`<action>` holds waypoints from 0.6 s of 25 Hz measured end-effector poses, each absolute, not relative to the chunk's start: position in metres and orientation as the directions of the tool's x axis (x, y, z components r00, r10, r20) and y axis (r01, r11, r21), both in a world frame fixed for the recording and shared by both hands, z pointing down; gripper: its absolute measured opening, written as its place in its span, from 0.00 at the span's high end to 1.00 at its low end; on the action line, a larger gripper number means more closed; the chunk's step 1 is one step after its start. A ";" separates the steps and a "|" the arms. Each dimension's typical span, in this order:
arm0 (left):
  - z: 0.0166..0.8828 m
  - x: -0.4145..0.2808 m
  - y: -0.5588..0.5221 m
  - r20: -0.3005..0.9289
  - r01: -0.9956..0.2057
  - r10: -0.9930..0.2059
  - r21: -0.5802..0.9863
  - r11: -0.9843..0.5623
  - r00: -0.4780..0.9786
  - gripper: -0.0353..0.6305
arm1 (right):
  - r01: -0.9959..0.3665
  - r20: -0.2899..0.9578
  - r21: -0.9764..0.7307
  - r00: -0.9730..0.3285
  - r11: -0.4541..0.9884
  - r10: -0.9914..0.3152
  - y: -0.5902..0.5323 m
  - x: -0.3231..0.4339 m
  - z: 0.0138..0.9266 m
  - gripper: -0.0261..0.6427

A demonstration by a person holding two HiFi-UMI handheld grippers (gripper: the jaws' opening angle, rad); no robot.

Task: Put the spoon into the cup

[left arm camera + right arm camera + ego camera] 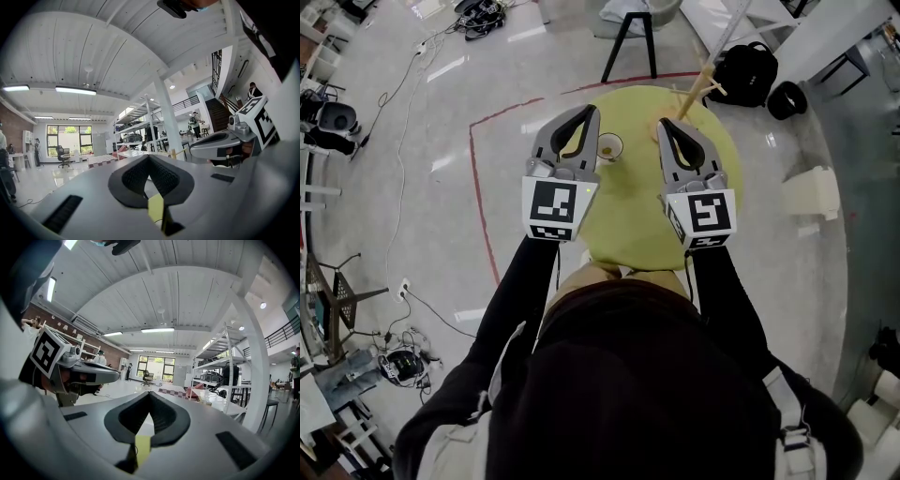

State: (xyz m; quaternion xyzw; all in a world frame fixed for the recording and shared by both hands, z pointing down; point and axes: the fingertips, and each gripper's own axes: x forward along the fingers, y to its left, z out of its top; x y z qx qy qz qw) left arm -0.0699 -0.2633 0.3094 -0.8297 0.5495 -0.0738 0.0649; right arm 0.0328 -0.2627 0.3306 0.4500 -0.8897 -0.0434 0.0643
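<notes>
Nearest you, your dark sleeves ran forward to both grippers, which you held level and side by side above the near half of the round yellow-green worktop.

Your left gripper was fully closed. Its own view showed the two dark pads meeting at the tip with nothing between them. Your right gripper was the same, with its jaws pressed together and empty. Each gripper's marker cube faced up toward your head. Each gripper view also caught the other gripper off to its side, apart from it.

A little farther on, the cup stood upright on the worktop. It was a small pale-rimmed cup with a brownish inside. It sat in the gap between the two grippers, closer to the left one's tip, and neither gripper touched it.

Farther still, at the far right rim of the worktop, lay the spoon, a pale wooden piece angled away to the far right. It was well apart from the cup and beyond the right gripper's tip. It was too small to tell which end was the bowl.

Beyond the worktop, a red tape line marked the floor. A black stool stood at the far side and a black bag lay to the far right.
</notes>
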 end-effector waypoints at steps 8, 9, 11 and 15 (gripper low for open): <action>0.312 -0.074 -0.260 0.060 -0.902 -0.925 -0.207 -0.380 0.376 0.92 | -0.806 0.071 0.138 -0.571 0.575 -0.818 -0.261 0.036 0.332 0.92; 0.312 -0.075 -0.260 0.058 -0.903 -0.927 -0.209 -0.375 0.371 0.92 | -0.808 0.074 0.136 -0.569 0.574 -0.819 -0.261 0.036 0.333 0.92; 0.312 -0.078 -0.260 0.057 -0.904 -0.928 -0.210 -0.372 0.368 0.92 | -0.809 0.079 0.134 -0.567 0.572 -0.820 -0.261 0.036 0.335 0.92; 0.312 -0.085 -0.262 0.064 -0.903 -0.928 -0.216 -0.373 0.368 0.92 | -0.810 0.091 0.140 -0.561 0.569 -0.823 -0.264 0.031 0.339 0.92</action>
